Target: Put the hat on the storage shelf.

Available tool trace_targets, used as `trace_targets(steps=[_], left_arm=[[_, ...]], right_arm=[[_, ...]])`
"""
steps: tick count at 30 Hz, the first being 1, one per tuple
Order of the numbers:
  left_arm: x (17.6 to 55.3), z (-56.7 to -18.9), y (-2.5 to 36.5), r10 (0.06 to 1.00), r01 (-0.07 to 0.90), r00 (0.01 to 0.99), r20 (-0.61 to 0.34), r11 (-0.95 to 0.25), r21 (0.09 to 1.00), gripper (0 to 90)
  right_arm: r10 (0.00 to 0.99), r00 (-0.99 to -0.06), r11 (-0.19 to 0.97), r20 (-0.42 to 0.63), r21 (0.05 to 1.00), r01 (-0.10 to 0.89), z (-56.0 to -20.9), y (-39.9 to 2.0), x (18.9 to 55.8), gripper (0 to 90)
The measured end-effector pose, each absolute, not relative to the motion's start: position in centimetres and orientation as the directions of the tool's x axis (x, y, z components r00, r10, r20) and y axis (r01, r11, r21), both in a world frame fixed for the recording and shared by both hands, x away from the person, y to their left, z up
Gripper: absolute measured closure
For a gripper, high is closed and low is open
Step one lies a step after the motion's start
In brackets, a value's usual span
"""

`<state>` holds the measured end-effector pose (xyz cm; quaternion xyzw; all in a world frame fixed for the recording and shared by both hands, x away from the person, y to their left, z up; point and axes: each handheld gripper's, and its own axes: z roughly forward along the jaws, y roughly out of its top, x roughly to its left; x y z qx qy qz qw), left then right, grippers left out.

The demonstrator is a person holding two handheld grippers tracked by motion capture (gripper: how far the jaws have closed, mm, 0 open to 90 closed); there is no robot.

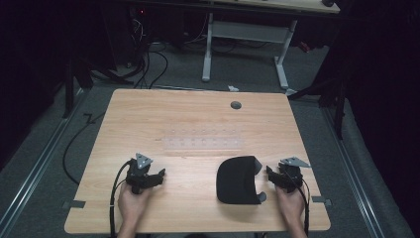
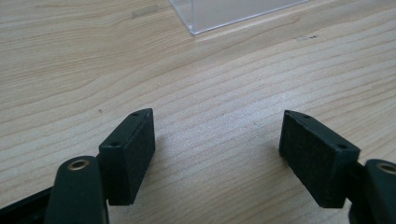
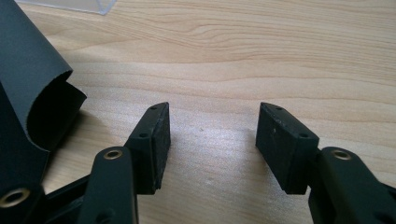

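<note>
No text, label or number can be read anywhere. The worktop (image 1: pixel 148 119) carries no legible marking.

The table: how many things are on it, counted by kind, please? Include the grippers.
Black curled sheet: 1
Clear plastic tray: 1
Grippers: 2, the left gripper and the right gripper, both with jaws open
Total: 4
</note>
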<state>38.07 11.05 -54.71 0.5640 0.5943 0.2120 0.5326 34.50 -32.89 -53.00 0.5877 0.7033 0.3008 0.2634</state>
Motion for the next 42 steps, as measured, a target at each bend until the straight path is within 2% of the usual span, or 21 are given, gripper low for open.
trace_targets(steps=[33, 42], left_arm=[[38.04, -54.7, 11.02, 0.895, 0.446, 0.204, -0.397, 0.276, 0.852, 26.7], [38.03, -54.7, 11.0, 0.895, 0.446, 0.204, -0.397, 0.276, 0.852, 26.4]], right_arm=[[0.982, -0.189, 0.144, -0.021, 0.73, 0.668, -53.04, -32.74, 34.52, 37.3], [0.981, -0.193, 0.144, -0.017, 0.728, 0.67, -52.98, -32.96, 34.48, 38.2]])
